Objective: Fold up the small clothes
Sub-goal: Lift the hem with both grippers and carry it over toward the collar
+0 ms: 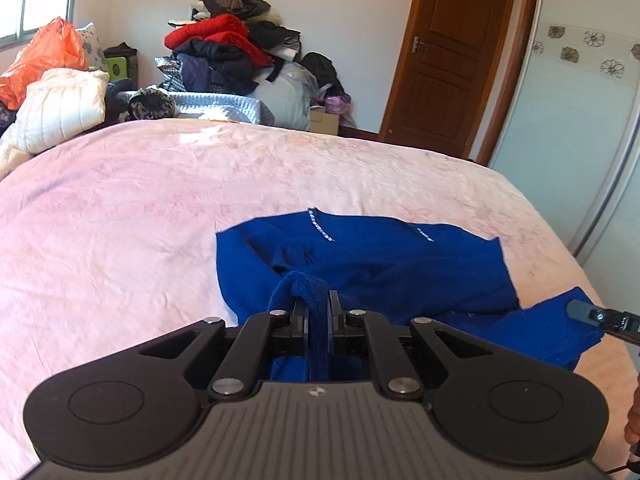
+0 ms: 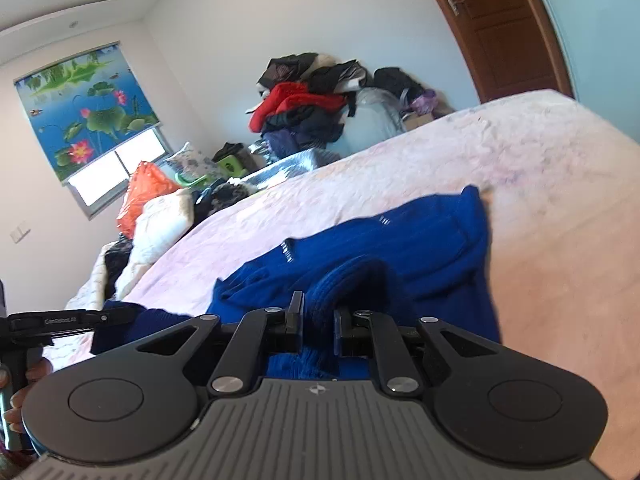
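Note:
A blue knit garment (image 1: 372,256) with small white stitched marks lies on the pink bedspread (image 1: 120,220); it also shows in the right wrist view (image 2: 420,248). My left gripper (image 1: 318,304) is shut on a bunched fold of its near edge. My right gripper (image 2: 318,312) is shut on another bunched fold of the same garment. The right gripper's tip shows at the right edge of the left wrist view (image 1: 600,316), on the garment's near right part. The left gripper's body shows at the left of the right wrist view (image 2: 60,322).
A pile of clothes (image 1: 232,48) stands against the far wall beyond the bed. A white quilted jacket (image 1: 60,108) and an orange plastic bag (image 1: 44,56) lie at the bed's far left. A wooden door (image 1: 452,52) and a sliding wardrobe (image 1: 568,120) are on the right.

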Demonstrator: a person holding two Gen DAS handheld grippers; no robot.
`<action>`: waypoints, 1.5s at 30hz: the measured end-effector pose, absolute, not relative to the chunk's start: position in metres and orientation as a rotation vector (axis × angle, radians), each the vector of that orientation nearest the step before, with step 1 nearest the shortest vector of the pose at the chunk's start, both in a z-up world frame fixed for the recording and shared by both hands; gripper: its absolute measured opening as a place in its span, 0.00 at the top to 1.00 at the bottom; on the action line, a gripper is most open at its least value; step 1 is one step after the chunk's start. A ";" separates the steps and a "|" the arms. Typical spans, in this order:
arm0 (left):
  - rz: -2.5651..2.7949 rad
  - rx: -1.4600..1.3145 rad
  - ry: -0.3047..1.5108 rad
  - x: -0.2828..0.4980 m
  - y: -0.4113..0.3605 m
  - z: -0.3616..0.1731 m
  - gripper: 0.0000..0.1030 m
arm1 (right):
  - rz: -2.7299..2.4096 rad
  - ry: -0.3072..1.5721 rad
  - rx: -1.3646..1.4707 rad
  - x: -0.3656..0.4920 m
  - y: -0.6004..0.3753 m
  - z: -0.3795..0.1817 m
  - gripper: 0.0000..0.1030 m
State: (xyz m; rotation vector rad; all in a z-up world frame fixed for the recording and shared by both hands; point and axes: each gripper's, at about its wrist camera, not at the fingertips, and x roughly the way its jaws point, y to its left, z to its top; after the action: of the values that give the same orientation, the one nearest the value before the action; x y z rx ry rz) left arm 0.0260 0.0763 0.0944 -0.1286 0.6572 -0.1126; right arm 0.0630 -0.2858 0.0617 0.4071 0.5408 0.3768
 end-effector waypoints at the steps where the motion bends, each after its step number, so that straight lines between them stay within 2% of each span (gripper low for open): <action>1: -0.107 -0.129 0.660 0.032 0.076 0.094 0.93 | 0.371 0.533 0.412 0.070 -0.286 0.061 0.84; 5: -0.093 -0.120 0.673 0.056 0.074 0.089 0.92 | 0.336 0.525 0.426 0.095 -0.290 0.057 0.93; 8: -0.087 -0.108 0.685 0.063 0.070 0.083 0.93 | 0.376 0.569 0.426 0.106 -0.288 0.048 0.92; 9: -0.084 -0.100 0.685 0.063 0.069 0.081 0.93 | 0.393 0.596 0.427 0.107 -0.286 0.044 0.84; 10: -0.079 -0.093 0.685 0.063 0.069 0.079 0.92 | 0.383 0.617 0.416 0.107 -0.284 0.038 0.83; 12: -0.075 -0.092 0.698 0.065 0.069 0.074 0.92 | 0.351 0.662 0.372 0.103 -0.278 0.026 0.61; 13: -0.077 -0.096 0.707 0.066 0.069 0.071 0.93 | 0.338 0.688 0.361 0.103 -0.278 0.019 0.58; 17: -0.073 -0.095 0.730 0.069 0.070 0.065 0.92 | 0.320 0.820 0.391 0.107 -0.275 -0.016 0.56; 19: -0.070 -0.094 0.732 0.069 0.070 0.064 0.92 | 0.334 0.835 0.349 0.106 -0.265 -0.025 0.57; 20: -0.067 -0.095 0.732 0.070 0.071 0.064 0.92 | 0.342 0.834 0.313 0.104 -0.259 -0.026 0.66; 21: -0.065 -0.096 0.732 0.070 0.072 0.065 0.92 | 0.358 0.837 0.287 0.101 -0.254 -0.023 0.84; 22: -0.064 -0.098 0.730 0.070 0.073 0.066 0.92 | 0.371 0.825 0.287 0.100 -0.253 -0.020 0.88; 29: -0.086 -0.103 0.671 0.066 0.073 0.082 0.92 | 0.396 0.637 0.381 0.091 -0.273 0.033 0.89; 34: -0.053 -0.097 0.713 0.082 0.069 0.067 0.92 | 0.379 0.666 0.437 0.101 -0.280 0.024 0.89; 45: -0.038 -0.060 0.622 0.138 0.058 0.097 0.92 | 0.308 0.486 0.462 0.172 -0.296 0.058 0.89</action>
State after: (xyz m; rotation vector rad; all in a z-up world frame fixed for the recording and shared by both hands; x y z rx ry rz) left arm 0.1385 0.0585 0.0965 -0.0602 0.6225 -0.0378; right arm 0.1722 -0.2964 0.0583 0.4624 0.4859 0.3077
